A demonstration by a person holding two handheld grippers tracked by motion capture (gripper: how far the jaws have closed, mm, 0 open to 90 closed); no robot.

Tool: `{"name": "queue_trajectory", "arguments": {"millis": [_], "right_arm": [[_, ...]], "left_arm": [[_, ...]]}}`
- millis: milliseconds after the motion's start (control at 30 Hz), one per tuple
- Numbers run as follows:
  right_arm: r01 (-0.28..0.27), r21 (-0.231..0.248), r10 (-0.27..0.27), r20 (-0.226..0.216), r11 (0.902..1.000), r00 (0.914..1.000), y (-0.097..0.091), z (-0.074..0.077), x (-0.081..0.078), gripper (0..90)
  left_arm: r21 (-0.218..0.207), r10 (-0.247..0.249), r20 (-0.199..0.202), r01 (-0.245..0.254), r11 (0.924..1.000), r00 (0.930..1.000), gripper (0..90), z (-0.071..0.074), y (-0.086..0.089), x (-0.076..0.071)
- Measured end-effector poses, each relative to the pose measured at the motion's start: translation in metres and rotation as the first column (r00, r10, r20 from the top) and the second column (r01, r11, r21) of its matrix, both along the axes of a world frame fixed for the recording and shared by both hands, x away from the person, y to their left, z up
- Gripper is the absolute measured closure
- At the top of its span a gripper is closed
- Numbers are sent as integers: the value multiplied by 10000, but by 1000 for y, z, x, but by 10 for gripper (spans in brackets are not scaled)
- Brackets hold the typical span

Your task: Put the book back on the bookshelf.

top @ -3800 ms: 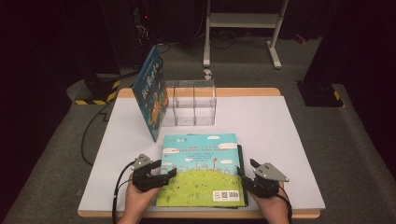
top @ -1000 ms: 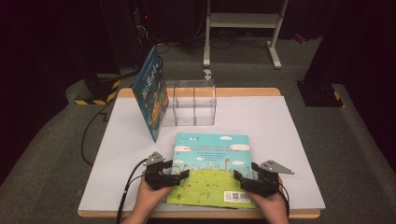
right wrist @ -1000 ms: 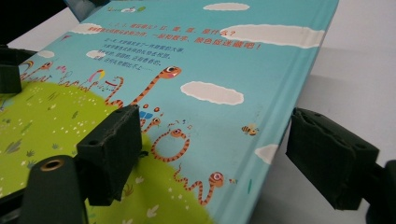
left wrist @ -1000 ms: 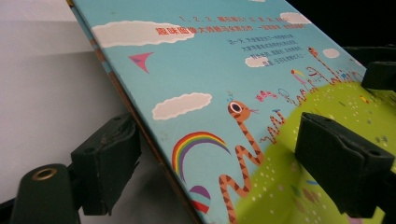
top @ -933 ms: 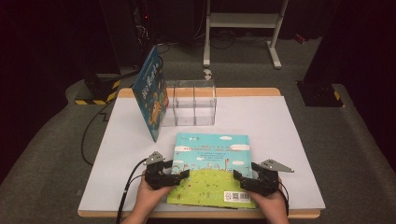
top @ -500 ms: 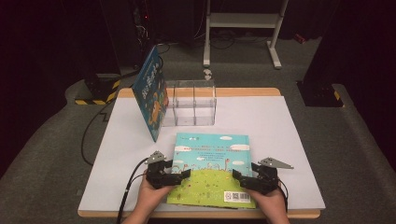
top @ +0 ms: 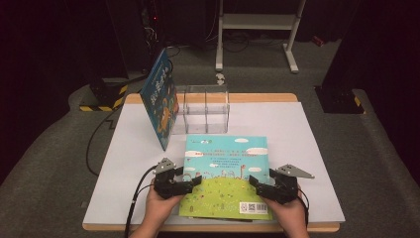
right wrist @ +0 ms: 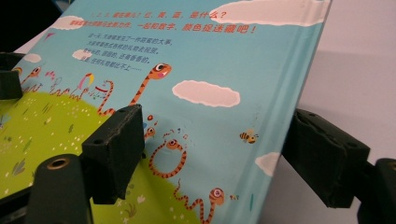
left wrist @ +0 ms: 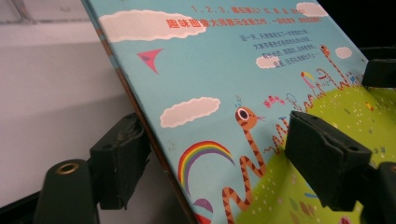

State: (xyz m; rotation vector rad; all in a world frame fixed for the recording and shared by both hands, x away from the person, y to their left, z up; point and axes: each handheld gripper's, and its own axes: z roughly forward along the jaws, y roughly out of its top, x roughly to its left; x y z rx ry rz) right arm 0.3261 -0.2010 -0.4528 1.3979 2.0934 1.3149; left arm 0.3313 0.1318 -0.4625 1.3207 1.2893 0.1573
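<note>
1. The white table (top: 124,163) takes up most of the middle of the high view.
2. A picture book (top: 227,173) lies flat on the table at the bottom middle of the high view, back cover up, with blue sky, white clouds and green grass on it.
3. A second book (top: 159,99) with a blue cover stands tilted at the upper left, leaning on a clear box.
4. The clear box (top: 203,109) sits just above the flat book, in the upper middle of the table.
5. The left gripper (top: 190,184) is at the book's left edge, at the bottom left. In the left gripper view its jaws have just been closing, with the book's edge between them. One jaw is over the cover and one is under it.
6. The right gripper (top: 255,182) is at the book's right edge, at the bottom right. Its jaws have just been closing too, with the book's edge between them. I cannot tell if either gripper presses on the book yet.
</note>
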Motion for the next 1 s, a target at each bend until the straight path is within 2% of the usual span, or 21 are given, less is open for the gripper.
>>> {"name": "queue_trajectory", "arguments": {"millis": [133,200,400,533,733,767,933,967,1000], "right_arm": [[135,-155,-131,263,9998,9996,2,9,3,230],[182,-179,-177,293,9997,9994,2,11,4,235],[432,-214,-415,758,9988,9963,4,23,9,288],[602,-252,-567,1246,9979,9906,4,32,10,321],[830,-191,-787,1663,9964,9829,5,41,11,363],[936,-104,-900,1864,9956,9783,4,45,12,386],[1175,-13,-1140,2314,9931,9662,4,55,14,418],[1223,-15,-1185,2382,9925,9640,5,56,14,422],[1223,-15,-1185,2382,9925,9640,5,56,14,422]], "left_arm": [[95,131,208,-133,9999,9997,267,7,0,3],[3,243,236,-244,9997,9994,282,9,-1,4],[-14,555,696,-555,9985,9960,323,21,0,8],[-67,768,1134,-765,9970,9906,355,28,0,11],[-241,1071,1477,-1047,9942,9832,393,36,-2,15],[-233,1108,1656,-1085,9938,9799,405,40,-1,16],[-355,1316,2063,-1270,9913,9696,444,50,-2,19],[-291,1328,2184,-1296,9911,9668,447,52,-3,19],[-291,1328,2184,-1296,9911,9668,450,52,-3,19]]}}
